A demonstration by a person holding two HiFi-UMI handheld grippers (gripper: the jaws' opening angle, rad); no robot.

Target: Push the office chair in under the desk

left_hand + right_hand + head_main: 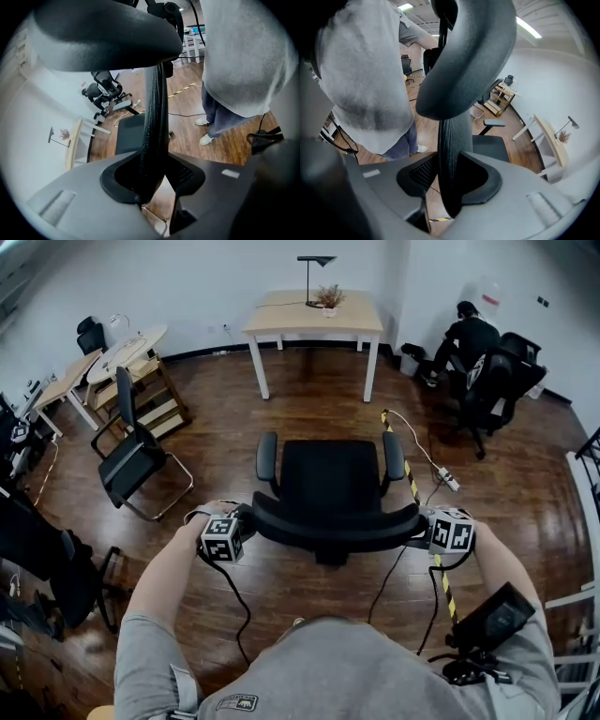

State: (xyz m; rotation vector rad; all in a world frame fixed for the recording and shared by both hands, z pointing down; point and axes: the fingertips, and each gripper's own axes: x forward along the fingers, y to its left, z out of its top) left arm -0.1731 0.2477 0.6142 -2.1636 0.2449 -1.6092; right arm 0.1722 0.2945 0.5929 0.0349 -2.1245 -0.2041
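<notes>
No legible text anywhere; shirt patch (238,701) print too small.

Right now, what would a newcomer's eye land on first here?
The black office chair in mid-floor, its back rim clamped at either end by the left hand-held gripper and right hand-held gripper. Beyond it, the pale desk stands against the far wall.
</notes>
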